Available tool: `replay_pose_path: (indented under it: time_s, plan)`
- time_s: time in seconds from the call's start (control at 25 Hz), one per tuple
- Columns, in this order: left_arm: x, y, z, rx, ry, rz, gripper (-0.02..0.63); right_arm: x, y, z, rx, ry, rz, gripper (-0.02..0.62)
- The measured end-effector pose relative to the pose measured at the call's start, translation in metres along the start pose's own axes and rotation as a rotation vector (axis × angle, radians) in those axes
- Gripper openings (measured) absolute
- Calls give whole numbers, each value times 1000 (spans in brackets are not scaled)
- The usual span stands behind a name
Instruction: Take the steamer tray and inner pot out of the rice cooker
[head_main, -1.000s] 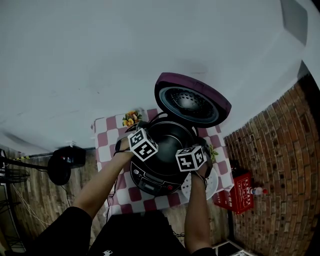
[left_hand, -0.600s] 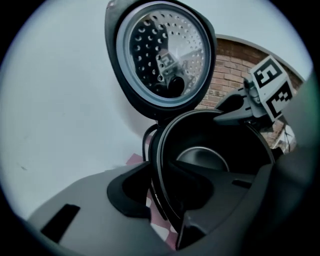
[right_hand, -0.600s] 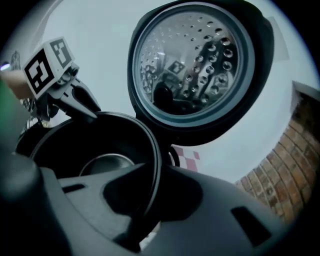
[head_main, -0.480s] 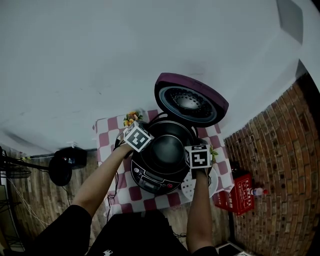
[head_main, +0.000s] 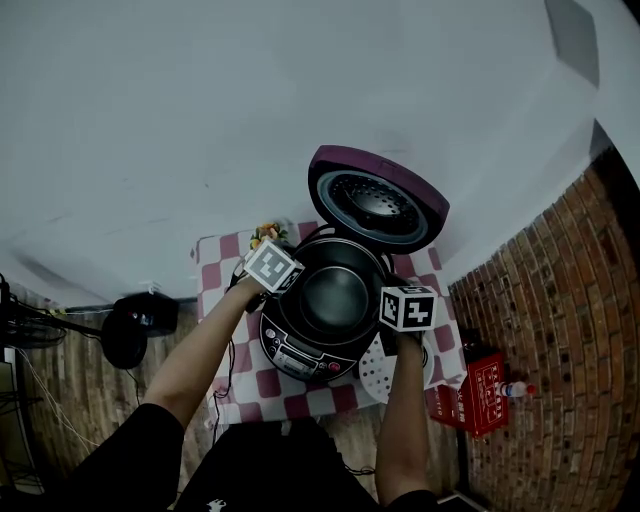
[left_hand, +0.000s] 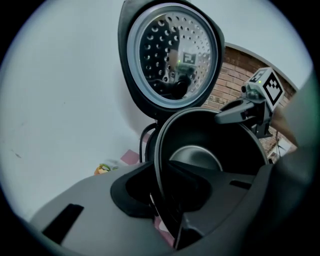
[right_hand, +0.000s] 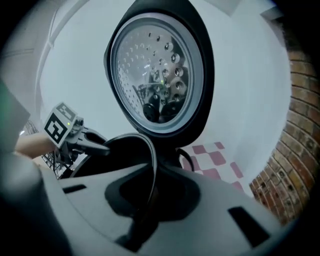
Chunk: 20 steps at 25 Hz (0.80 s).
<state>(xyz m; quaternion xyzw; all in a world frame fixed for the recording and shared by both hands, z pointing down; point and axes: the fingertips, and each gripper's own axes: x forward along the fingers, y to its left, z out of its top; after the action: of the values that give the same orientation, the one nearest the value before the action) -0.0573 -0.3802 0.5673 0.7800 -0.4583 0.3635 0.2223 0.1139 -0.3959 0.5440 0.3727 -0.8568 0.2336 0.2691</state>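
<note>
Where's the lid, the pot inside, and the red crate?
lid (head_main: 378, 198): head view, on its shiny inner plate.
inner pot (head_main: 337, 297): head view, on its dark bottom.
red crate (head_main: 470, 398): head view, on its side wall.

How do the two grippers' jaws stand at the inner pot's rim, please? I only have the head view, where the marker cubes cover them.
Observer: In its own view, the right gripper has its jaws pressed on the inner pot's rim. They have just been closing, and no gap shows beside it.
Operator: Thank you. And the left one?
Observer: The left gripper has the rim between its jaws, which have also just been closing. A sliver of checked tablecloth shows beside the rim there, so it looks not quite clamped.
</note>
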Motion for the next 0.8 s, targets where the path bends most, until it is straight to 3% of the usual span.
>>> replay_pose_path:
  time_s: [0.12,0.2,0.8]
  plan:
    - [-8,-3,4,-111,-47,-59,25,-4,2,8,50,-23,68,34]
    - [-17,-5,10,-179,-78,-106,26,-6,1,12,72,-28,106,37]
    - [-72,-15,37,-204,-168,-52,28,-42,15,49,39,-89,170,40]
